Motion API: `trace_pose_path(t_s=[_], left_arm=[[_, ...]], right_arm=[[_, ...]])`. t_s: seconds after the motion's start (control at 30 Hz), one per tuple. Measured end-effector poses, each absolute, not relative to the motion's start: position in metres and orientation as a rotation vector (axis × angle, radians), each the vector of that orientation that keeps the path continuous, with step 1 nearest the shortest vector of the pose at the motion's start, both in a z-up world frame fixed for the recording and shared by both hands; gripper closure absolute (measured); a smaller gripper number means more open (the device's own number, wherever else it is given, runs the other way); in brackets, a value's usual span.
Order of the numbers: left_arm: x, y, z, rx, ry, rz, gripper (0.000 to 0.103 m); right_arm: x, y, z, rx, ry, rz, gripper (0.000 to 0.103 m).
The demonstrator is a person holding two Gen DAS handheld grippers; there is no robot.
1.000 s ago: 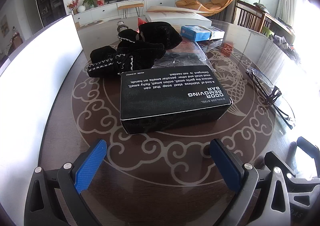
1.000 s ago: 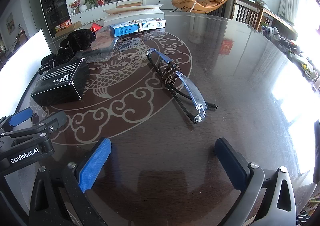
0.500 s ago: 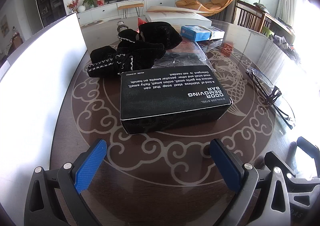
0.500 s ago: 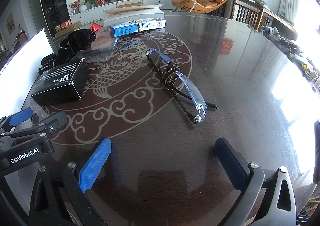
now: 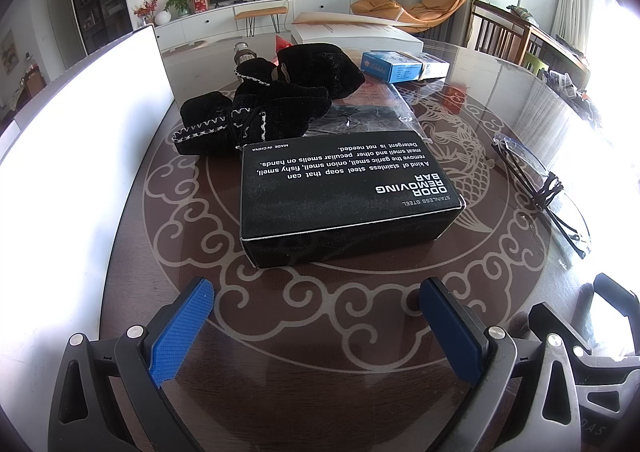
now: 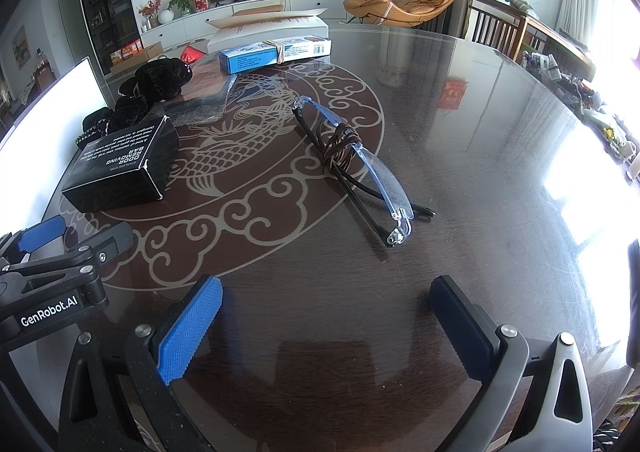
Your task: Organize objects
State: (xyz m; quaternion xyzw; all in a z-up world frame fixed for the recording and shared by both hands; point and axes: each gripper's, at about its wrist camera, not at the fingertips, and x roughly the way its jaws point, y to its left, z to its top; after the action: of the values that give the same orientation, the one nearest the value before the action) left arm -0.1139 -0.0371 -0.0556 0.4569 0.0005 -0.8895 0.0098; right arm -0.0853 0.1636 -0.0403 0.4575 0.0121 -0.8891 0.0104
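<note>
Left wrist view: left gripper [image 5: 316, 316] spread wide, holding nothing, low over the table [image 5: 360, 332]. Just ahead, untouched: black box [image 5: 344, 192]; behind it, touching, black velvet pouches [image 5: 276, 104]; farther back, blue carton [image 5: 400, 66]. At left, white board [image 5: 80, 156]. Judged barely begun; nothing gathered or grouped.

Right wrist view: right gripper [image 6: 328, 316] likewise gaping, empty. Ahead, apart from the fingers, glasses [image 6: 356, 160] folded, bound with a brown cord. Well left: black box [image 6: 120, 168], pouches [image 6: 156, 82], clear wrapper [image 6: 208, 104]; beyond, blue carton [image 6: 276, 50]. All items left to sort.

Against the earlier frames: no object displaced, both grippers unchanged; only the white board's edge shifted slightly in the left view.
</note>
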Motion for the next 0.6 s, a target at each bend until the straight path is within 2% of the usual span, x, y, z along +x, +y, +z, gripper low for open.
trace_pose_path(t_s=[0.6], left_arm=[[-0.1135, -0.0373, -0.0552, 1.432, 0.005, -2.784, 0.0]], right_arm=[[-0.0852, 0.1637, -0.0403, 1.427, 0.038, -2.774, 0.0]])
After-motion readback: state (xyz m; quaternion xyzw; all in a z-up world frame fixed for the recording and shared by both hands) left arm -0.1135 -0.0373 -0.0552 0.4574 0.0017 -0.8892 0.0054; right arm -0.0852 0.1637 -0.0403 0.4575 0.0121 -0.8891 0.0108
